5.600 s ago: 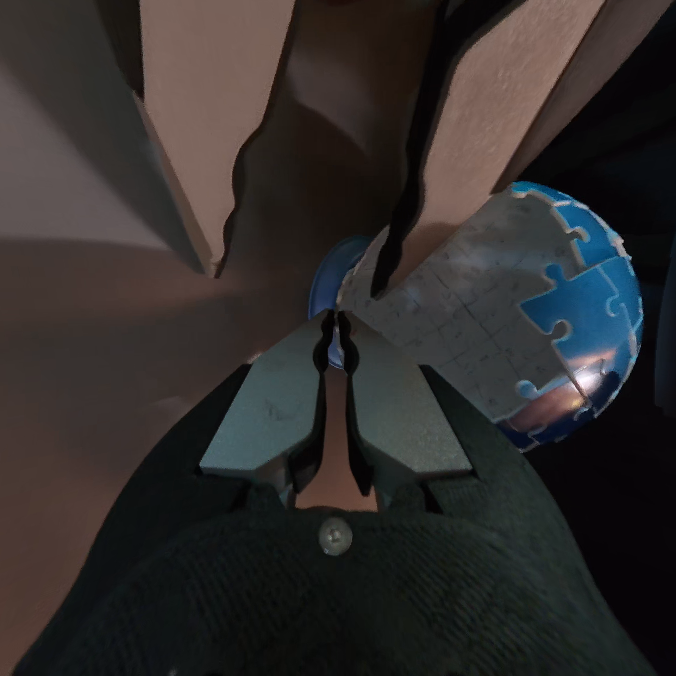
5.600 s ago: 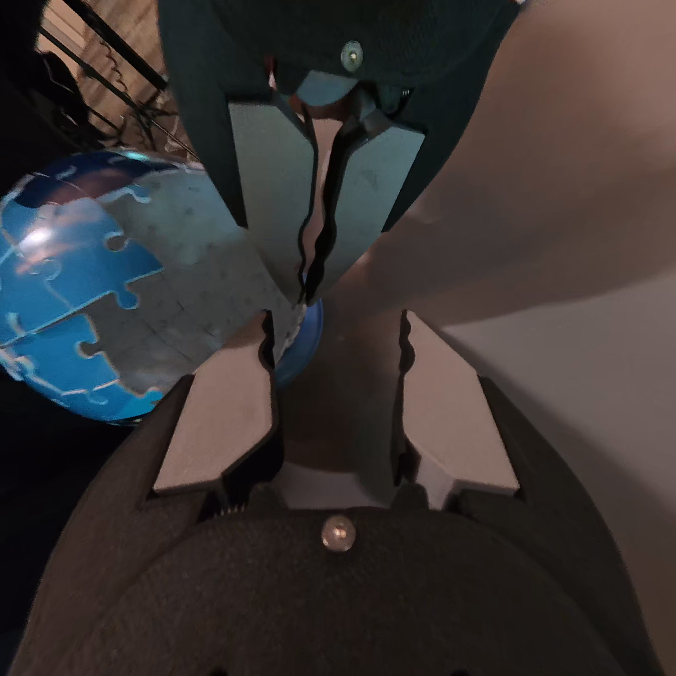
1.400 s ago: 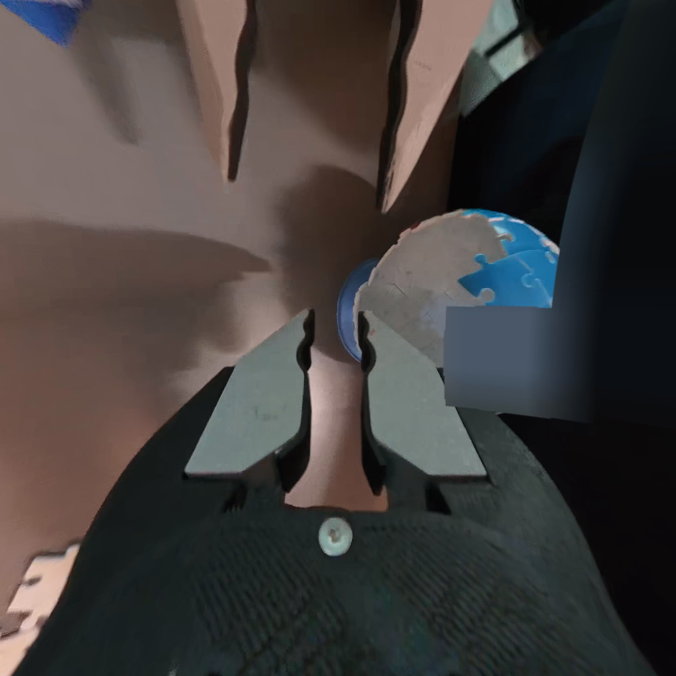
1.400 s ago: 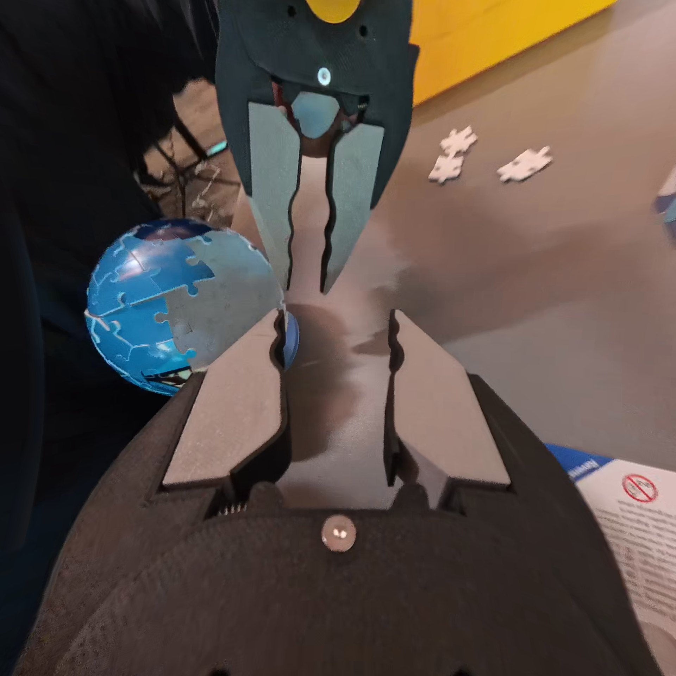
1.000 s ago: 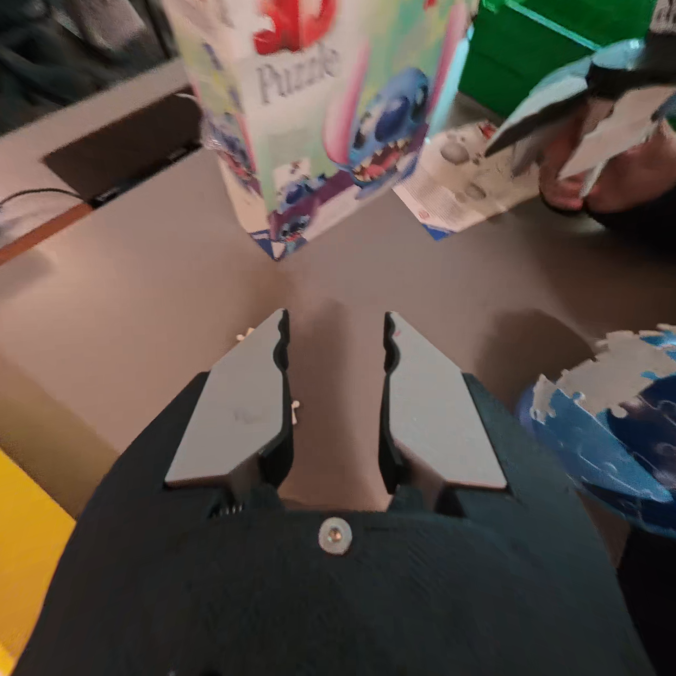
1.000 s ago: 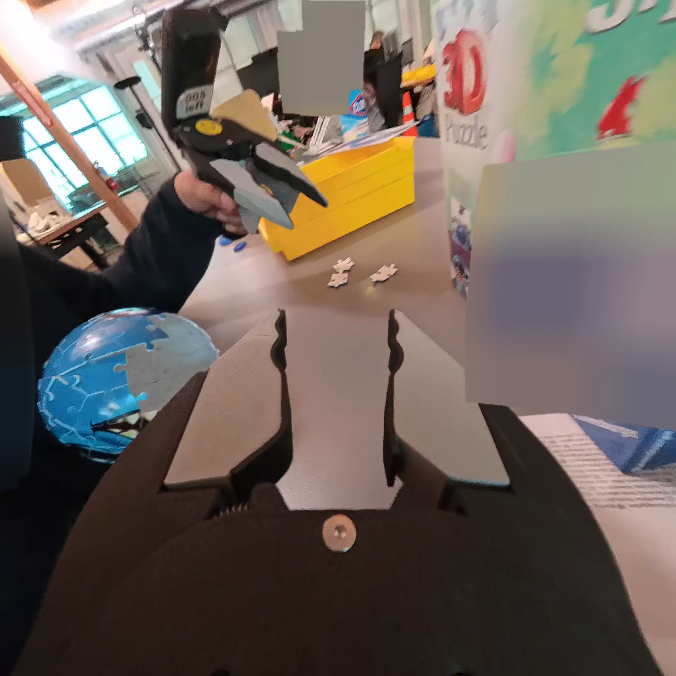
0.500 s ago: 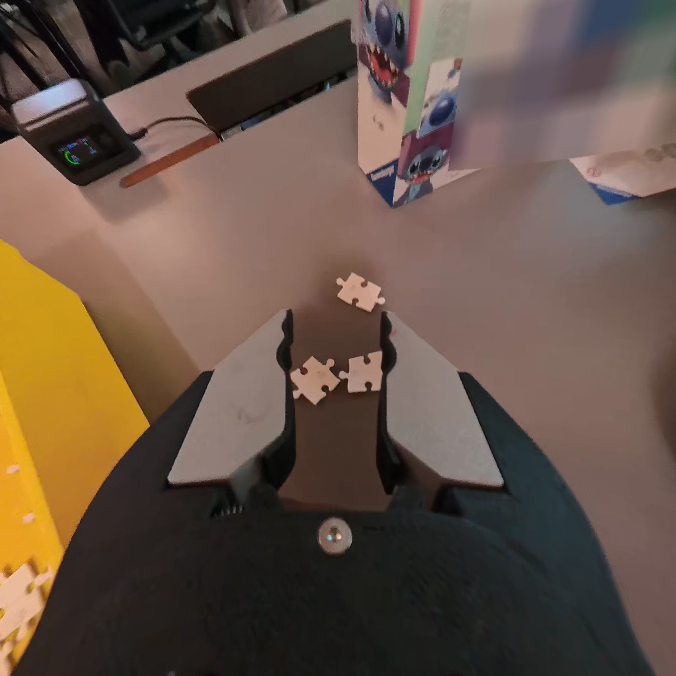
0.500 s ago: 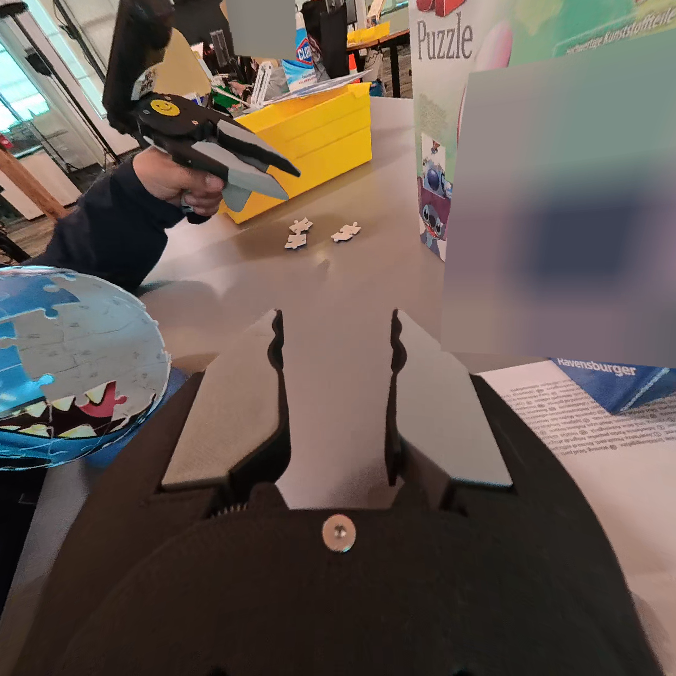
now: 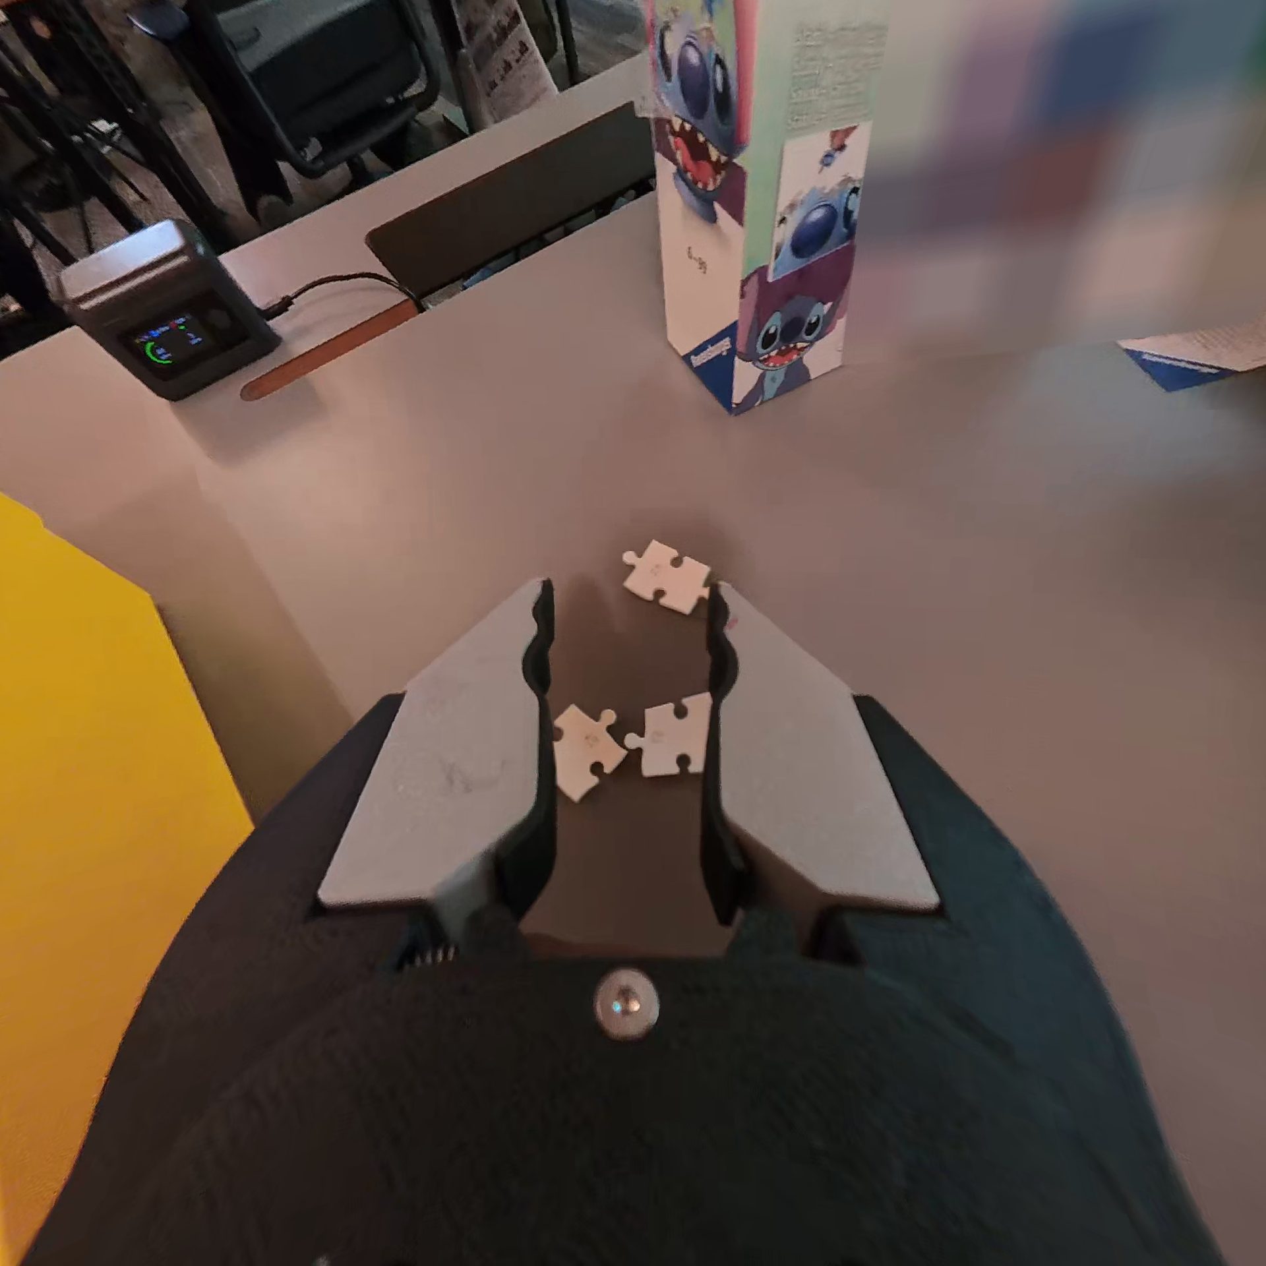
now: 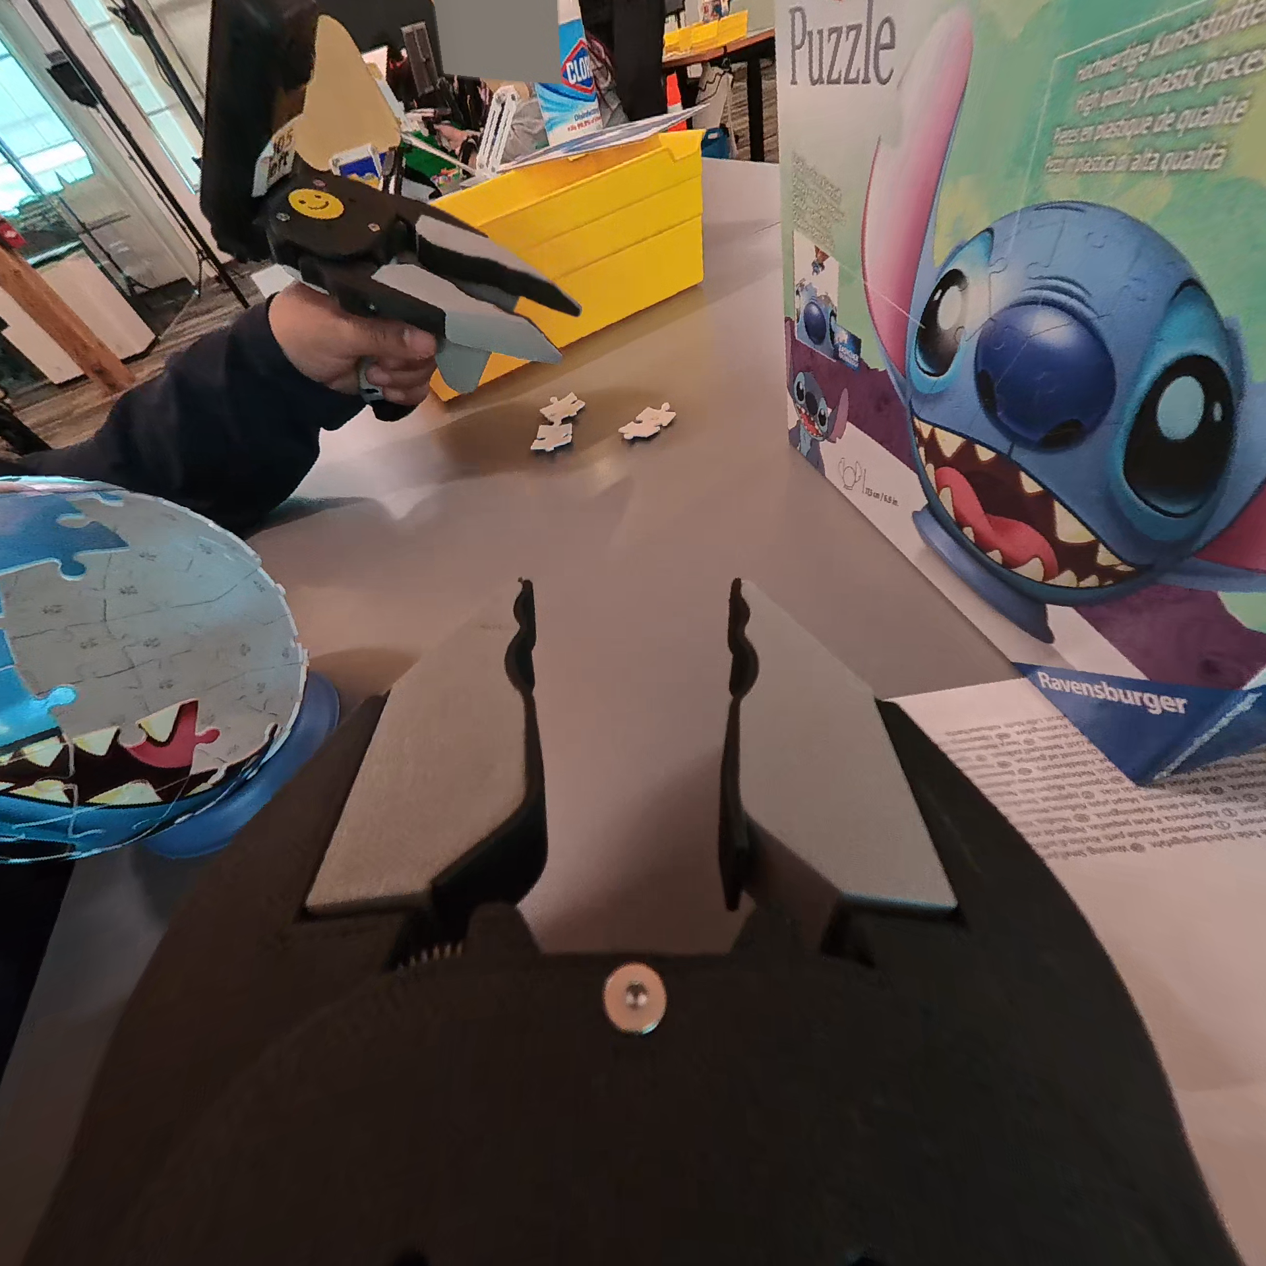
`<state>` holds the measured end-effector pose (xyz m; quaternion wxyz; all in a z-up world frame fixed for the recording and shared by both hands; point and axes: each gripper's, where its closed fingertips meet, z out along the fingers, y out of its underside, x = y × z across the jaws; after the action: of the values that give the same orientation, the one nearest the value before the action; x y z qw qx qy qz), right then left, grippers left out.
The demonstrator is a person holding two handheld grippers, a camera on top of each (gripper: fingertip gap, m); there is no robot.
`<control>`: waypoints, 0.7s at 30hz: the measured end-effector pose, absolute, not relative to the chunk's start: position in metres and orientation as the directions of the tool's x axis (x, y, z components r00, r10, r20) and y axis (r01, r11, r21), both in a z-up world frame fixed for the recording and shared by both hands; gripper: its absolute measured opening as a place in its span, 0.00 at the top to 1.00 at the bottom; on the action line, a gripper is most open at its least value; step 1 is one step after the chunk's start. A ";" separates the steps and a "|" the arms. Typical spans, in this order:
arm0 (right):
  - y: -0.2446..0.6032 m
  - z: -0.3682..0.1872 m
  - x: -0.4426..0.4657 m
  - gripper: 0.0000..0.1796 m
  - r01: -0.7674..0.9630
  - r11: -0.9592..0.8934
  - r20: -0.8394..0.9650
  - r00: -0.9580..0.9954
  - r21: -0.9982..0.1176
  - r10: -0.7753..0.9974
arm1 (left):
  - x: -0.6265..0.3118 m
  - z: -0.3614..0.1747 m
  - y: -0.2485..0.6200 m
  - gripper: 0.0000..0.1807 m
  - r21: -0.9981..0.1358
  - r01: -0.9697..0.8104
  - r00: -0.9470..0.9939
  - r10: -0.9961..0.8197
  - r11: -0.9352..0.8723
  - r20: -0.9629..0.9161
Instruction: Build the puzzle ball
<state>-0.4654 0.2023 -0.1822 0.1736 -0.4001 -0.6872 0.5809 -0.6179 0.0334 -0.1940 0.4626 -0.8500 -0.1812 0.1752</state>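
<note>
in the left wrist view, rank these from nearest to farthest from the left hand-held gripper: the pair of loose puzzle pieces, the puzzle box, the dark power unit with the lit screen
From the left hand-held gripper:
1. Pair of loose puzzle pieces, on the table between its fingers.
2. Puzzle box, standing ahead, slightly right.
3. Dark power unit, far left at the back edge.

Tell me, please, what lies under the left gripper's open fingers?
Under the left gripper, three loose puzzle pieces lie on the table: two between its fingers, one past the tips. Anything beneath the gripper's body is hidden.

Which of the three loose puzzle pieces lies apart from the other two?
The far piece, just beyond the left gripper fingertips. The other two lie side by side between the open fingers, nearly touching.
</note>
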 end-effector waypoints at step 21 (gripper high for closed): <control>0.192 -0.184 -0.458 0.71 0.305 0.092 -0.143 -0.665 -0.948 0.733 | -0.587 -0.190 0.060 0.75 -0.881 0.133 0.920 0.387 -0.453 -0.060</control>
<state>-0.4583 0.1923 -0.1842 0.1884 -0.3634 -0.7144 0.5675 -0.5871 0.0597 -0.1901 0.4995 -0.8430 -0.1543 0.1269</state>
